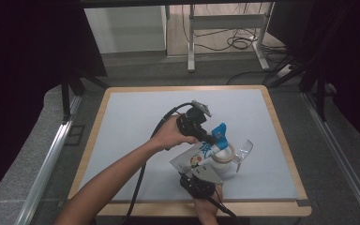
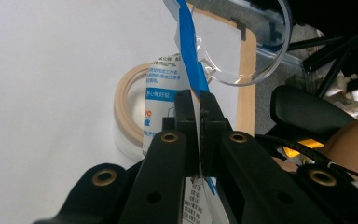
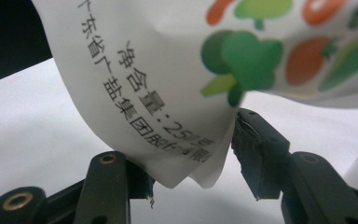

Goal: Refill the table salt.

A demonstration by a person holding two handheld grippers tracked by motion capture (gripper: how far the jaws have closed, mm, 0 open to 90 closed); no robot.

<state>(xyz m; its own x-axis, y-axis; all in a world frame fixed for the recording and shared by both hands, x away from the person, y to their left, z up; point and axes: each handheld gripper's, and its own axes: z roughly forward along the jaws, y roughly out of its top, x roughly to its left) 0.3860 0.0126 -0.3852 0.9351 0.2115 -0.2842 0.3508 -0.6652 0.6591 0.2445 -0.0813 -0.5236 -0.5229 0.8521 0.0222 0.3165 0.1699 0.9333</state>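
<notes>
White printed pouch (image 1: 198, 158), blue at its top edge, held tilted above the grey table mat (image 1: 136, 122), toward four o'clock from the mat's centre. Left gripper (image 1: 212, 137), at eleven o'clock of the pouch, is clenched on the blue upper edge; in the left gripper view the jaws press flat on the film (image 2: 193, 84). Right gripper (image 1: 201, 174), at six o'clock of the pouch, has its jaws part-way closed around the lower corner (image 3: 186, 158): one jaw touches the film, the other stands just beside it. Beneath the pouch mouth lies a round container with a wooden rim (image 2: 126, 107); its clear lid (image 2: 242, 51) is seen at one o'clock of the rim.
</notes>
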